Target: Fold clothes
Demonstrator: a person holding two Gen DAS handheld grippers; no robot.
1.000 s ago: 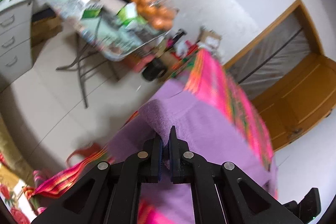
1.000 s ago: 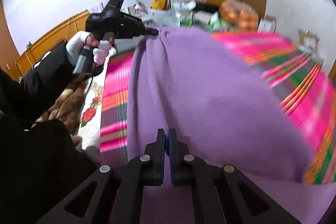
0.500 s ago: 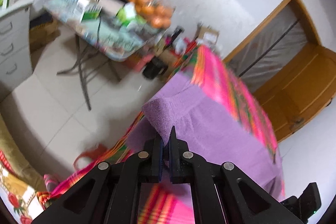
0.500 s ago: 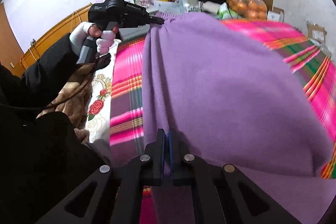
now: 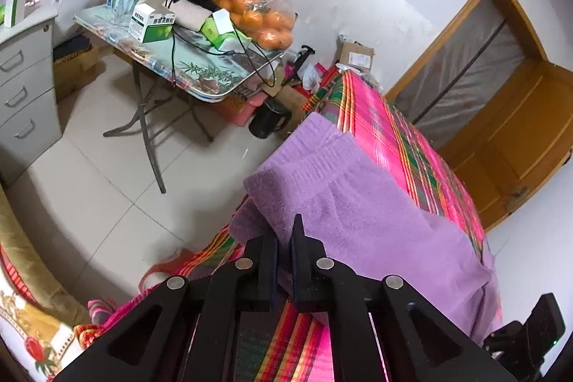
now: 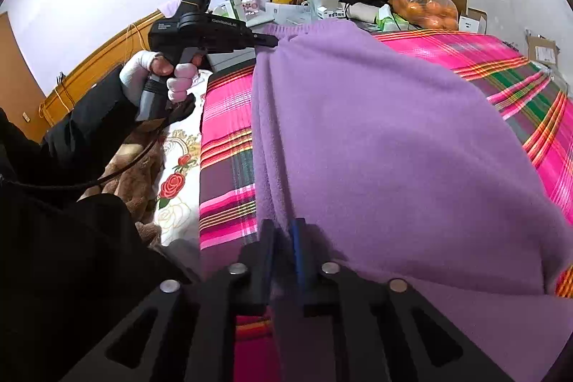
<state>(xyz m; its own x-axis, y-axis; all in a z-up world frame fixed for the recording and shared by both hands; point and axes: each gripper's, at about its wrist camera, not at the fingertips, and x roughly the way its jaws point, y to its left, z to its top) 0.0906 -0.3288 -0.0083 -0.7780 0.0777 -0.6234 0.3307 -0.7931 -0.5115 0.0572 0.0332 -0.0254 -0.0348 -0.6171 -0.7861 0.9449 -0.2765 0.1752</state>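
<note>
A soft purple garment (image 6: pixel 376 145) is lying across a bed with a bright pink striped blanket (image 6: pixel 225 145). It is folded over on itself, and its ribbed edge (image 5: pixel 322 156) is sitting near the corner of the bed.

The left hand-held gripper (image 5: pixel 283 251) is pinching one corner of the purple garment. Its two black fingers (image 5: pixel 266 260) are almost pressed together, with the cloth squeezed between them. In the right wrist view this same left hand-held gripper (image 6: pixel 266 40) is sitting at the far corner of the garment, and a hand in a white glove (image 6: pixel 161 74) is gripping its handle.

The right hand-held gripper (image 6: pixel 284 253) is pinching the near edge of the garment. Its fingers (image 6: pixel 265 260) are a little apart, and a thick fold of purple cloth is filling the gap between them.

Past the bed, a folding worktop (image 5: pixel 200 81) is holding boxes (image 5: pixel 152 24) and a clear bag of oranges (image 5: pixel 261 15). A grey drawer cabinet (image 5: pixel 25 88) is standing on the tiled floor (image 5: pixel 107 188). A flowery quilt (image 6: pixel 175 181) is lying beside the pink blanket.
</note>
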